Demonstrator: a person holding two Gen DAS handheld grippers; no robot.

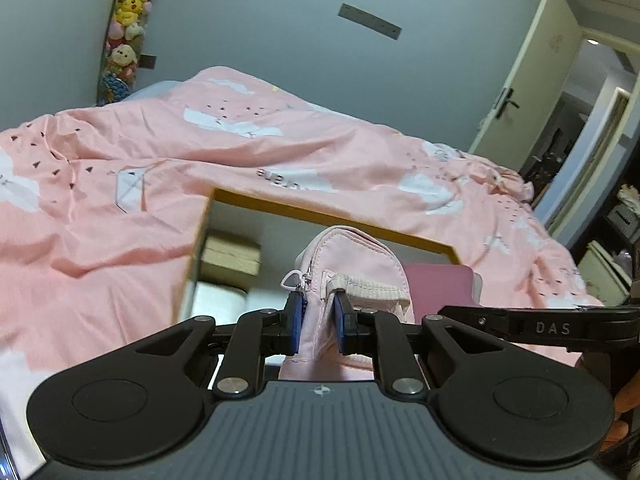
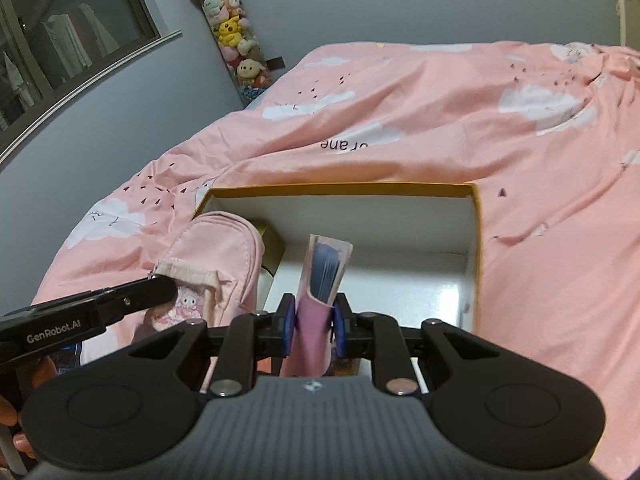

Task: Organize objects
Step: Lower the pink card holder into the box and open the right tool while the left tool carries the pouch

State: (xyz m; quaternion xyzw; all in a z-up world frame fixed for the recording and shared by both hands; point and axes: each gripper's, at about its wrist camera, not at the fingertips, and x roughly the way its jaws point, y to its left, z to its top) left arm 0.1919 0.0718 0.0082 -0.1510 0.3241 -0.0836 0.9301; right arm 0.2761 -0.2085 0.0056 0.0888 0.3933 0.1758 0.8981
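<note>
The pink pouch (image 1: 352,264) hides the middle of the box (image 1: 332,216) floor in the left wrist view. The pink book (image 2: 320,280) has its lower end behind the right hand-held gripper (image 2: 314,322). The bedspread (image 2: 400,120) lettering is partly folded under.

Bedroom surroundings noted.
A pink cloud-printed duvet (image 2: 400,128) is spread over the bed; stuffed toys (image 2: 236,44) are stacked in a column against the grey wall (image 1: 280,40); an open door (image 1: 516,88) is seen.
</note>
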